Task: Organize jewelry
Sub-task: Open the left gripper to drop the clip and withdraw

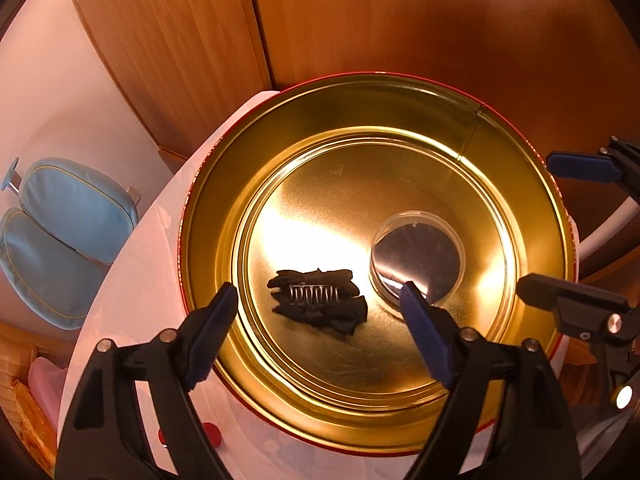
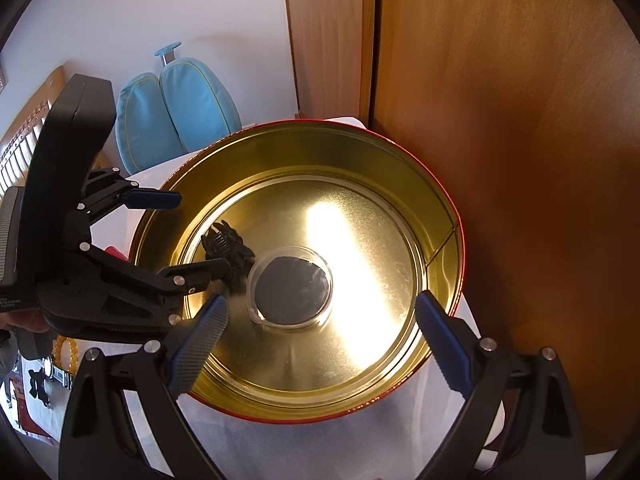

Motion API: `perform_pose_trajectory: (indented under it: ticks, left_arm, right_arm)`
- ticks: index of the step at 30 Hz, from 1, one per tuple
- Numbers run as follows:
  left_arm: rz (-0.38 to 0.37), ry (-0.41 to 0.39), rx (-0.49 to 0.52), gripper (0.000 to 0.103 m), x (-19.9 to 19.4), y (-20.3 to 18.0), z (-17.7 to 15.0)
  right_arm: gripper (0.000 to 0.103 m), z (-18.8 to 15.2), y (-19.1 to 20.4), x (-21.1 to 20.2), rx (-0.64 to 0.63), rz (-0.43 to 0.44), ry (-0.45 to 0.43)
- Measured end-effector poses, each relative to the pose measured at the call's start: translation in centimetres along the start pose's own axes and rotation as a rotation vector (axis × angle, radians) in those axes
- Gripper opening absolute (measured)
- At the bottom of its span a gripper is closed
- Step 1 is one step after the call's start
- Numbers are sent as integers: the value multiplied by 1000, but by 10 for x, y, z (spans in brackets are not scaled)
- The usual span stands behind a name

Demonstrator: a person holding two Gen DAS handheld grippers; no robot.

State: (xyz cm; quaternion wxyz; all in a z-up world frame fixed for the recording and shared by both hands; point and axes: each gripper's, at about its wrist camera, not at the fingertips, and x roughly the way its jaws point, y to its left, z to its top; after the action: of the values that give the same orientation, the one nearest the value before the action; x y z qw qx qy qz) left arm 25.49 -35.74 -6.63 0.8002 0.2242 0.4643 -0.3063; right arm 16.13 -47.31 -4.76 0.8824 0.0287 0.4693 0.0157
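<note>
The wooden cabinet (image 2: 500, 120) filled the back, and up against it sat the white surface (image 2: 304, 440) carrying the big round tin (image 1: 516, 184), gold inside, red on the outside wall. That tin took up nearly the whole middle of both wrist views! Off to the side, a blue padded chair (image 2: 176, 120) stood against the pale wall.

The left gripper (image 1: 320, 296) hung over the near rim of the tin, pointing steeply down, its jaws spread wide with nothing between the blue pads. The right gripper (image 2: 320, 312) hovered over the tin's near edge too, jaws just as wide apart, gripping nothing.

Down on the tin floor lay a clear round dish with a dark bottom (image 1: 420, 256), close to the centre. Just beside it rested the black hair claw clip (image 1: 318, 294), lying on its side with its metal spring showing, free of both grippers. In the right wrist view one left finger (image 2: 200, 272) crossed in front of that clip.

Smaller still: a strand of yellow beads (image 2: 66, 350) sat on the surface outside the tin, and a small red object (image 1: 210, 434) peeked out by the tin's wall.
</note>
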Motion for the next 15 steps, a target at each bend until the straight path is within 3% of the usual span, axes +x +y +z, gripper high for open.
perform_pose_trajectory:
  ticks: [3, 8, 15]
  left_arm:
    - [-10, -20, -17, 86, -9, 2, -3]
    - [36, -50, -54, 86, -33, 8, -20]
    - [117, -58, -200, 86, -78, 40, -84]
  right_arm:
    - [95, -1, 4, -7, -7, -3, -8]
    - [95, -4, 18, -21, -21, 6, -28]
    - [95, -3, 62, -34, -88, 74, -52]
